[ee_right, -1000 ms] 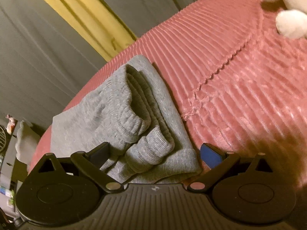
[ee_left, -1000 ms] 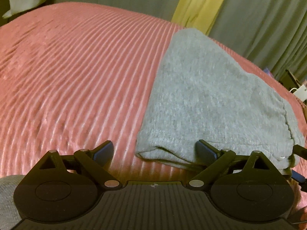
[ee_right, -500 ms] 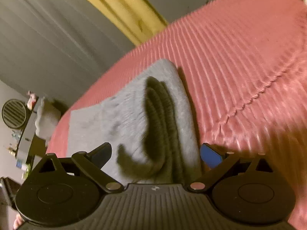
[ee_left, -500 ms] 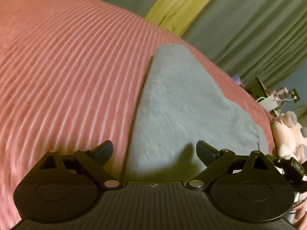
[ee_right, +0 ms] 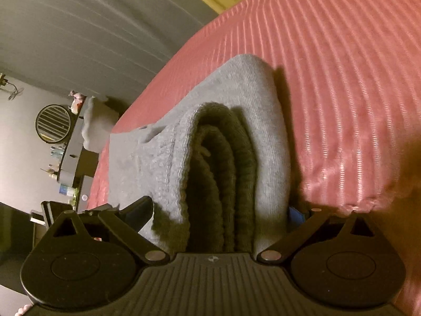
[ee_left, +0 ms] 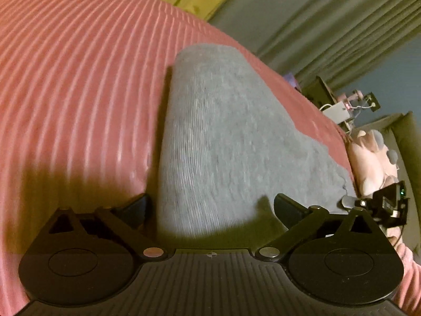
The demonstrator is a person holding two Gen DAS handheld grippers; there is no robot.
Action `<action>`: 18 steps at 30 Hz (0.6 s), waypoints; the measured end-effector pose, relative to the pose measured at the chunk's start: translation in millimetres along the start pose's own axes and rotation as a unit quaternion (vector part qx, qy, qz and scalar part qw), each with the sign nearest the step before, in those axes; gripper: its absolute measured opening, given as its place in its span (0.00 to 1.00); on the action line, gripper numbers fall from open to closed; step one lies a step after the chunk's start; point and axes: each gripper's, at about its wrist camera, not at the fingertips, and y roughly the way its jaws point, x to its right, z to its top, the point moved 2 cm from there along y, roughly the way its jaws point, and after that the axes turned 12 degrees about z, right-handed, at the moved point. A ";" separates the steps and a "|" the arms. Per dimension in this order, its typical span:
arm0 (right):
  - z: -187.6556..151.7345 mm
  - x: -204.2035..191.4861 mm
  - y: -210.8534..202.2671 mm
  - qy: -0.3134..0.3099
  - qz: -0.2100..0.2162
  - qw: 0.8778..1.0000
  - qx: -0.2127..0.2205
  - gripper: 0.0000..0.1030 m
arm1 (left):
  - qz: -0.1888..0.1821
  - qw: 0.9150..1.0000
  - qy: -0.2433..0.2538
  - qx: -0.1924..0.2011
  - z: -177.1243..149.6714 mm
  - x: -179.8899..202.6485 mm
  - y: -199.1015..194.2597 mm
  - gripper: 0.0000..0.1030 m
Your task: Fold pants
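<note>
Grey knit pants [ee_left: 226, 142] lie folded on a pink ribbed bedspread [ee_left: 79, 84]. My left gripper [ee_left: 210, 208] is open, with its jaws on either side of the near folded end of the pants. In the right wrist view the pants [ee_right: 223, 163] show their stacked layers and ribbed cuffs end-on. My right gripper [ee_right: 221, 210] is open and straddles that thick end; the fabric sits deep between the fingers. The right gripper also shows at the right edge of the left wrist view [ee_left: 379, 205].
The bedspread [ee_right: 355, 79] spreads wide around the pants. Grey and yellow curtains [ee_left: 302, 13] hang behind the bed. A stuffed toy [ee_left: 373, 163] and a cluttered side table [ee_left: 342, 110] stand past the bed's edge. A shelf with a round fan [ee_right: 52, 123] stands beyond the other edge.
Both grippers have moved in closer to the pants, so that each open jaw pair now straddles an end of the folded stack. The views have tilted. The pants lie as before.
</note>
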 end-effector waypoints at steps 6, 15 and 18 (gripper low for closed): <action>-6.5 -6.8 8.9 -0.015 -0.004 1.000 0.010 0.96 | -0.012 1.000 0.009 0.006 7.9 16.2 8.1 1.00; -12.9 -27.3 18.4 -0.056 -0.022 0.998 -0.012 0.85 | -0.017 0.999 0.042 0.012 1.6 29.2 7.9 0.76; -10.6 -17.4 17.7 -0.032 -0.009 0.999 -0.016 0.86 | -0.024 0.999 -0.021 -0.003 7.5 17.7 16.7 0.80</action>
